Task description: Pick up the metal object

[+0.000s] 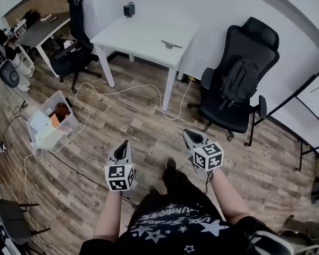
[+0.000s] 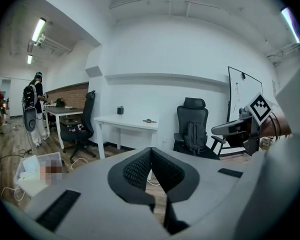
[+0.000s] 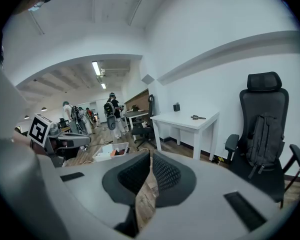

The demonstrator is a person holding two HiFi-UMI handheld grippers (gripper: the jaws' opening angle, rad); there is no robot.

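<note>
The metal object (image 1: 171,45) is a small flat grey piece lying near the right edge of a white table (image 1: 143,36), far ahead of me. It also shows in the left gripper view as the metal object (image 2: 149,120) and in the right gripper view as the metal object (image 3: 197,117). My left gripper (image 1: 124,143) and right gripper (image 1: 187,134) hang side by side over the wooden floor, well short of the table. The left gripper (image 2: 151,150) is shut with nothing in it. The right gripper (image 3: 151,154) has its tips together and holds nothing.
A small dark box (image 1: 129,9) stands at the table's back edge. A black office chair with a backpack (image 1: 236,89) sits to the table's right, another chair (image 1: 74,41) to its left. A plastic bin (image 1: 50,124) and a white cable (image 1: 122,92) lie on the floor. People (image 3: 112,114) stand far off.
</note>
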